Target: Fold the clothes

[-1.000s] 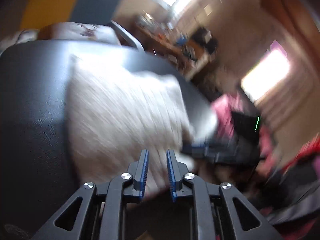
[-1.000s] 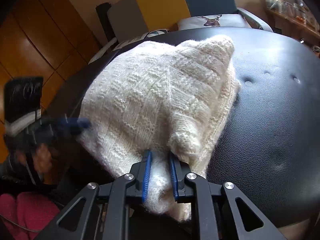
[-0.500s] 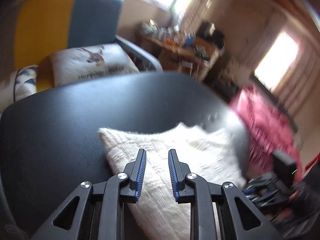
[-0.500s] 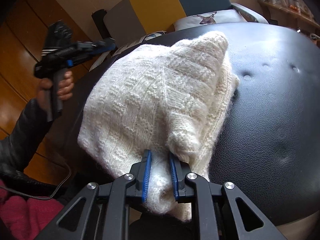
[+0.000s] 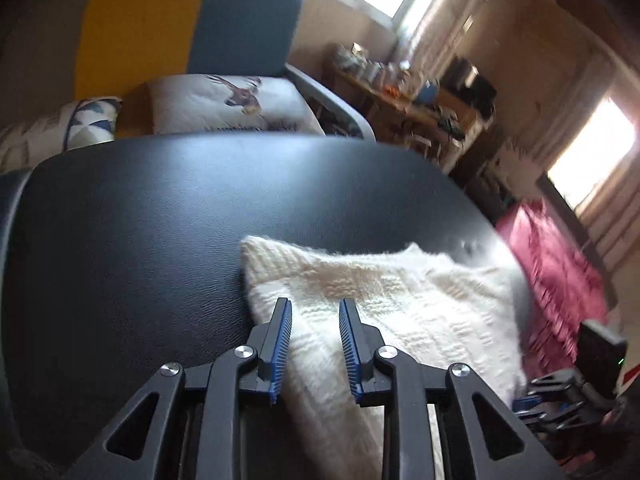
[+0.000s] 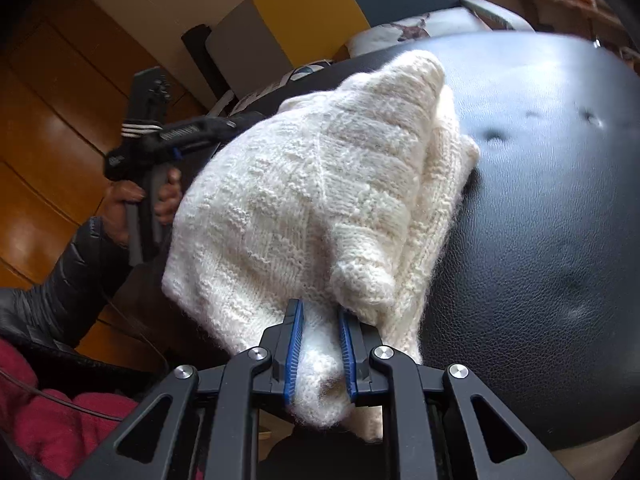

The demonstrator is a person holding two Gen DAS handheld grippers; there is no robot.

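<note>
1. The right gripper (image 6: pixel 319 320) is clamped on a bunched fold of the cream knitted sweater (image 6: pixel 320 184), wool squeezed between its blue pads.
2. The left gripper (image 5: pixel 315 312) has just been opening its jaws; they stand apart over the near edge of the sweater (image 5: pixel 384 300), wool showing in the gap but the pads not pressing it.
3. The sweater lies folded on the black leather seat (image 5: pixel 140 220), heaped towards the near edge, with one corner hanging off the rim in the right wrist view.
4. A hand (image 6: pixel 132 204) in a dark padded sleeve (image 6: pixel 68 280) holds the left gripper beside the sweater's left edge.
5. Most of the seat beyond and left of the sweater is bare leather.
6. Behind the seat stands a yellow and blue chair (image 5: pixel 192 24) with a deer-print cushion (image 5: pixel 228 100).
7. A red rug (image 5: pixel 556 264) lies to the right, a cluttered desk (image 5: pixel 416 100) by the far wall.
</note>
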